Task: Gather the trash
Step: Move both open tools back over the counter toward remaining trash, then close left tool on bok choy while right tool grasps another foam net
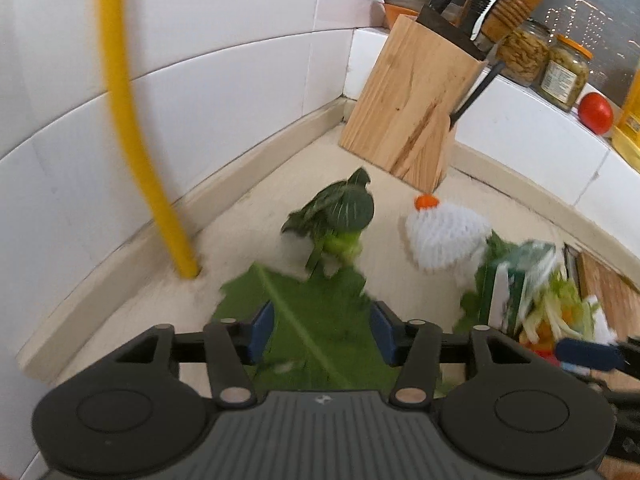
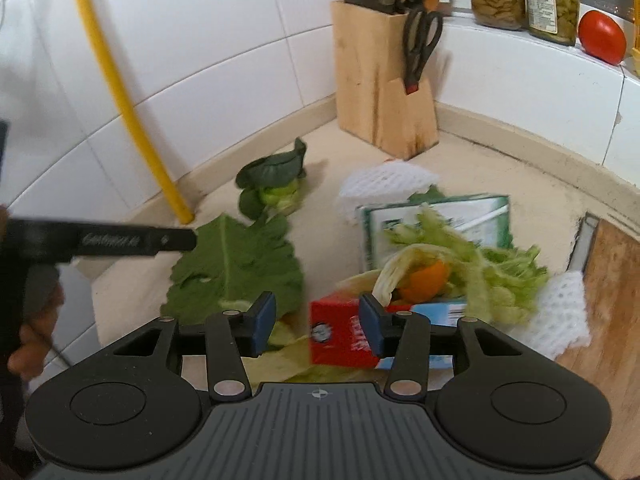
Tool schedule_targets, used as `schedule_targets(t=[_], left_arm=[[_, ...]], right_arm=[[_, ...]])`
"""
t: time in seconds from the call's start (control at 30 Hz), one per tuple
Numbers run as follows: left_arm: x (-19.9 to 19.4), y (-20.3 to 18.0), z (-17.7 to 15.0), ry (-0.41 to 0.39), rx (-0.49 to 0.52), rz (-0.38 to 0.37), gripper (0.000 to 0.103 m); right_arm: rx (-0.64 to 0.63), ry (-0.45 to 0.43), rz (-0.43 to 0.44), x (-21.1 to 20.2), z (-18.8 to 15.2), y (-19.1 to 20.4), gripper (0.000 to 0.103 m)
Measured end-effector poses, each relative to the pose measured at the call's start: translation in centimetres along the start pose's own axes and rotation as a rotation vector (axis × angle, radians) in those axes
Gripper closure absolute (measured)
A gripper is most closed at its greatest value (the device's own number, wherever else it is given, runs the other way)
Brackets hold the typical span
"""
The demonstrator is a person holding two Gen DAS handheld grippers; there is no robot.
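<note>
Two sets of jaws, both part-open w/ nothing gripped. My left gripper (image 1: 322,330) hangs over the big green leaf (image 1: 304,320), pads either side, not pressing. My right gripper (image 2: 318,326) sits above the red carton (image 2: 340,336), pads clear of it. Past that: peel-and-greens heap (image 2: 452,268), green packet (image 2: 472,212), white foam net (image 1: 444,232), bok choy stub (image 1: 336,220). Knife block (image 2: 380,80) at the counter's (image 2: 132,292) back corner; yellow pipe (image 1: 132,120) along the left wall edge.
</note>
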State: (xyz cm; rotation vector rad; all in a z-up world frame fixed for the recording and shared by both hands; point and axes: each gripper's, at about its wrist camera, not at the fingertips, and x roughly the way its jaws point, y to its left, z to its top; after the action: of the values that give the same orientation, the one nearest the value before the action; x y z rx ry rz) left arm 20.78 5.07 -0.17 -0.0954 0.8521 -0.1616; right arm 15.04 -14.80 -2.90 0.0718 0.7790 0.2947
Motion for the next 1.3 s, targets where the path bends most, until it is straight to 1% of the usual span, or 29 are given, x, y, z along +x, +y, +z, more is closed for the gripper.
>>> schedule_targets(t=[0.1,0.2,0.23,0.3,0.37,0.4,0.43,0.47,0.5,0.6,0.67,0.77,0.8,0.83,0.87,0.9,0.93,0.97,1.07,1.1,1.2,1.3], left_arm=[[2.2,-0.6,1.6,0.015,-0.002,0.009,0.053],[4.6,-0.8,3.2,0.036,-0.031,0.017,0.053],[5.3,-0.9,3.6,0.042,-0.04,0.019,0.053],[6.7,-0.9,4.2,0.053,-0.055,0.029,0.053],[8.2,-0.9,4.7,0.064,-0.07,0.049,0.053],[8.9,-0.7,4.9,0.071,-0.08,0.062,0.053],[9.5,-0.7,5.1,0.077,-0.085,0.072,0.048],[10.0,-0.6,5.3,0.072,-0.092,0.063,0.04],[10.4,-0.5,5.6,0.07,-0.095,0.061,0.037],[11.0,-0.8,6.0,0.059,-0.08,0.063,0.031],[11.6,-1.1,6.1,0.062,-0.057,0.063,0.022],[12.9,-1.5,6.1,0.082,-0.044,0.044,0.021],[13.2,-1.7,6.2,0.084,-0.038,0.041,0.021],[13.6,-2.0,6.2,0.087,-0.026,0.034,0.024],[13.9,-2.2,6.3,0.093,-0.012,0.022,0.032],[14.2,-2.3,6.3,0.1,-0.006,0.005,0.038],[14.4,-2.5,6.3,0.112,-0.005,-0.018,0.049],[14.5,-2.7,6.3,0.114,-0.004,-0.028,0.056],[14.4,-3.1,6.4,0.112,0.0,-0.021,0.061],[14.3,-3.1,6.5,0.111,-0.005,-0.025,0.062],[13.9,-2.9,6.4,0.109,-0.015,-0.031,0.064],[13.1,-2.6,6.2,0.108,-0.011,-0.029,0.065]], right_arm=[[-0.004,-0.02,0.009,-0.4,1.3,-0.8,0.047],[-0.032,-0.056,0.012,-0.6,3.4,-1.4,0.039],[-0.055,-0.073,0.001,-0.5,4.2,-1.5,0.038],[-0.089,-0.093,-0.021,0.1,5.8,-2.0,0.036],[-0.113,-0.092,-0.035,1.7,7.6,-2.6,0.035],[-0.122,-0.082,-0.039,2.9,8.5,-3.0,0.035],[-0.13,-0.065,-0.041,4.1,9.2,-3.4,0.034],[-0.133,-0.047,-0.045,5.4,9.8,-3.7,0.034],[-0.134,-0.022,-0.047,7.0,10.4,-4.1,0.033],[-0.111,0.044,-0.042,10.9,11.3,-4.9,0.032],[-0.099,0.087,-0.04,12.7,11.3,-5.0,0.032],[-0.11,0.132,-0.046,14.5,10.8,-4.6,0.032],[-0.111,0.139,-0.048,14.9,10.6,-4.4,0.034],[-0.111,0.143,-0.047,15.2,10.5,-4.4,0.039],[-0.11,0.146,-0.046,15.4,10.5,-4.4,0.044],[-0.103,0.151,-0.046,15.5,10.5,-4.6,0.06],[-0.091,0.158,-0.05,15.6,10.5,-4.8,0.076],[-0.078,0.163,-0.055,15.6,10.5,-5.0,0.081],[-0.056,0.157,-0.044,15.4,10.4,-5.5,0.091],[-0.05,0.155,-0.04,15.2,10.3,-5.6,0.096],[-0.033,0.14,-0.019,14.6,10.3,-5.8,0.1],[-0.021,0.13,0.003,14.1,10.4,-5.6,0.101]])
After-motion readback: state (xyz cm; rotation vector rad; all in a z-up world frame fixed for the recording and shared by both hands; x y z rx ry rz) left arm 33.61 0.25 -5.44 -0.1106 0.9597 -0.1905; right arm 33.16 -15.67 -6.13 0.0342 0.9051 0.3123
